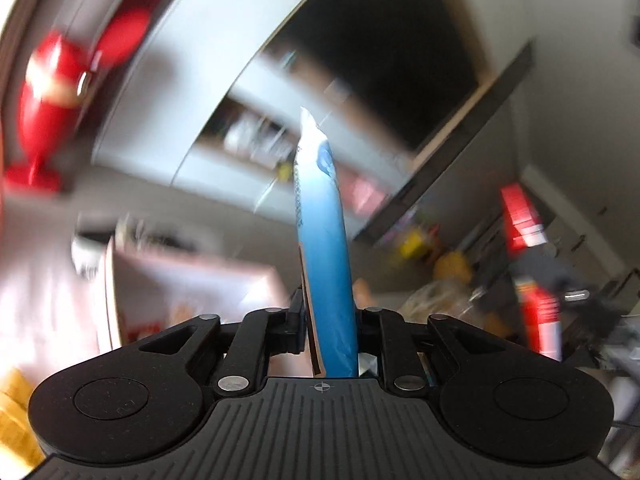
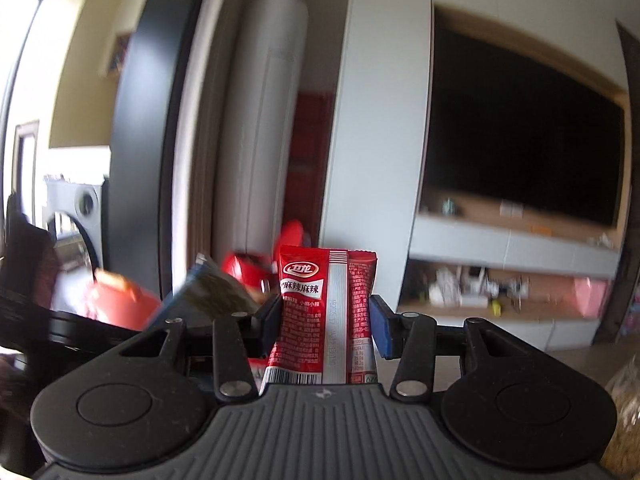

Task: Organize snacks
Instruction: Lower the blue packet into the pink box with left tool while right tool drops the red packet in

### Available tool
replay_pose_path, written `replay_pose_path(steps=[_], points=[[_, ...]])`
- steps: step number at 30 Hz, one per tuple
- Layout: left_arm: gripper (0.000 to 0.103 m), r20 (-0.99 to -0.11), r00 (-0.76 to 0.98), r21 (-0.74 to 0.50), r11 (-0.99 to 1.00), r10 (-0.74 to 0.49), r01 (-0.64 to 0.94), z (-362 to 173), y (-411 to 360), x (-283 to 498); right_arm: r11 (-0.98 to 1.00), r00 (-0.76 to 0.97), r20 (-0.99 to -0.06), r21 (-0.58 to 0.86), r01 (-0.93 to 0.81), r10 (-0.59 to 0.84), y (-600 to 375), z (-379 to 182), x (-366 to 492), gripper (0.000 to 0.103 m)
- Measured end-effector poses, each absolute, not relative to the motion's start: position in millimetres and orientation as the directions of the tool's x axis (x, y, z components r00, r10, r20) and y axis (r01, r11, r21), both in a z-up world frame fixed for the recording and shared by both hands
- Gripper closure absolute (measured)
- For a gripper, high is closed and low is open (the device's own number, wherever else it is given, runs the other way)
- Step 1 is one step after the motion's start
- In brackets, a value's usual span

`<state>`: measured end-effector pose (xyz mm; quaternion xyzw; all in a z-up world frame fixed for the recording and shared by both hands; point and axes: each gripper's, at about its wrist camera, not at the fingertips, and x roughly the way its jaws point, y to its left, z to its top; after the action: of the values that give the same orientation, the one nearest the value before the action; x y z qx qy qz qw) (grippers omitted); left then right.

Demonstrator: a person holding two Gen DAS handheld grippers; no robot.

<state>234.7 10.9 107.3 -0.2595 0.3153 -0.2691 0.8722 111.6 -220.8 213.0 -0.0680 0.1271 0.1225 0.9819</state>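
- Left claw (image 1: 329, 332): closed on a blue snack packet (image 1: 326, 264), seen edge-on. The packet stands upright between the jaws, its white crimped top pointing away from the camera. Its lower end is hidden behind the claw body, and the print along its left edge is too small to read.
- Right claw (image 2: 325, 324): closed on a red snack packet (image 2: 326, 312) with white characters and a silver back seam. The packet stands upright with its face to the camera; its bottom edge, with a barcode, is cut off by the claw body.
- Left wrist view, surroundings: heavily blurred and tilted. A red rounded object (image 1: 48, 120) on a stem stands far left. A pale box (image 1: 176, 300) lies near left, partly hidden by the claw. A red and white cylinder (image 1: 536, 280) shows to the right, beside yellow items too smeared to identify.
- Right wrist view, surroundings: a dark screen (image 2: 524, 140) fills the far right wall above a shelf (image 2: 500, 284) of small items that cannot be made out. A tall white unit (image 2: 264, 112) stands far centre.
- A dark-patterned packet (image 2: 212, 292) juts up at a tilt just left of the right claw, its holder hidden; a blurred red package (image 2: 120, 300) lies beyond it.
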Motion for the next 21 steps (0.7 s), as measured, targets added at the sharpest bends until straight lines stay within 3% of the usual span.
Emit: replay_pose_path(steps=[2, 3, 8, 11, 14, 16, 21], points=[[0.079, -0.522, 0.664, -0.520, 0.817, -0.535, 0.250, 85.0, 4.6, 249.9, 0.966, 0.925, -0.327, -0.099, -0.238, 0.194, -218.2, 193.0, 136.2, 0.057], [0.073, -0.511, 0.675, -0.502, 0.822, -0.532, 0.268, 81.8, 8.0, 250.4, 0.968, 0.915, -0.360, -0.094, -0.231, 0.183, -216.0, 185.1, 146.5, 0.057], [0.073, -0.423, 0.710, -0.504, 0.797, -0.563, 0.332, 99.0, 50.3, 235.3, 0.967, 0.862, -0.462, -0.038, -0.254, 0.208, -202.1, 152.6, 189.4, 0.057], [0.073, -0.442, 0.748, -0.491, 0.832, -0.495, 0.260, 102.0, 71.0, 226.8, 0.958, 0.820, -0.505, 0.057, -0.281, 0.270, -185.4, 137.5, 216.0, 0.057], [0.073, -0.501, 0.673, -0.591, 0.783, -0.544, 0.194, 83.7, 79.6, 231.9, 0.947, 0.778, -0.542, 0.142, -0.288, 0.318, -167.6, 122.5, 237.0, 0.057], [0.074, -0.530, 0.629, -0.609, 0.771, -0.569, 0.185, 71.5, 77.4, 233.1, 0.945, 0.773, -0.546, 0.144, -0.294, 0.323, -154.3, 119.5, 244.0, 0.057], [0.071, -0.547, 0.658, -0.522, 0.825, -0.518, 0.216, 62.8, 54.4, 229.6, 0.947, 0.773, -0.556, 0.094, -0.308, 0.306, -144.8, 122.9, 237.9, 0.057]])
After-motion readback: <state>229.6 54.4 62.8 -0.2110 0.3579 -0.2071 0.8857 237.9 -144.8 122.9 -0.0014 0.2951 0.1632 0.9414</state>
